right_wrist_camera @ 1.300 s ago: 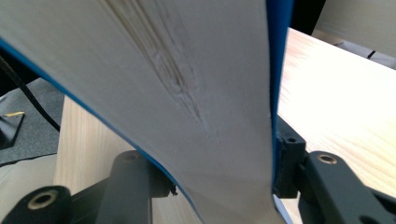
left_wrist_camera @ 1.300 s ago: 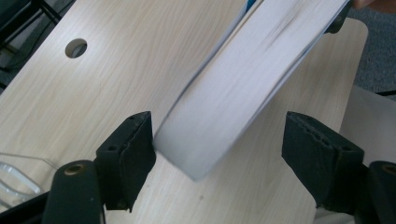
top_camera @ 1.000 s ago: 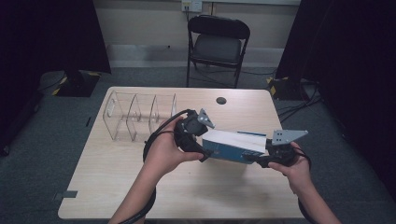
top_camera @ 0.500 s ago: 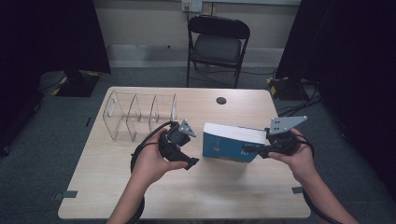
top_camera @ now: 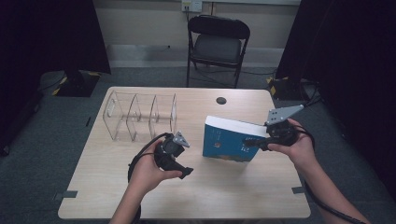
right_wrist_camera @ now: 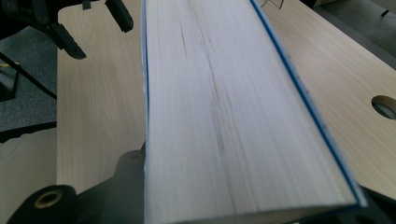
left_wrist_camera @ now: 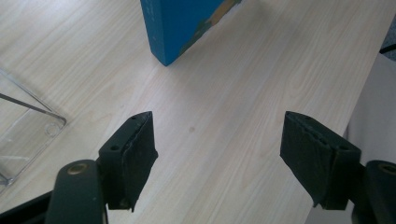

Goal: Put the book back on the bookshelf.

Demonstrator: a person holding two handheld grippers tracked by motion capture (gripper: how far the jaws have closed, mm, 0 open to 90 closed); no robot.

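A: Status on the book?

B: It stands on edge on the table, right of centre, blue cover facing the near side, white page block on top. Its lower edge seems to touch the wood; I can't tell for sure from the high view.

A: Who has it?

B: The right gripper. Its jaws pinch the book at the right end, one on each cover. In the right gripper view the page block runs straight away from the camera between the jaws, blue cover edges on both sides.

A: Left side?

B: The left gripper is near the table's middle, left of the book and well apart from it. Jaws spread wide, nothing between them. In the left gripper view its two black pads hang over bare wood, with the book's lower corner farther ahead.

A: Anything else on the table?

B: A clear organizer with three dividers sits at the far left, apart from both grippers; its corner shows at the left edge of the left gripper view. A round cable hole is at the far edge. A folding chair stands beyond the table.
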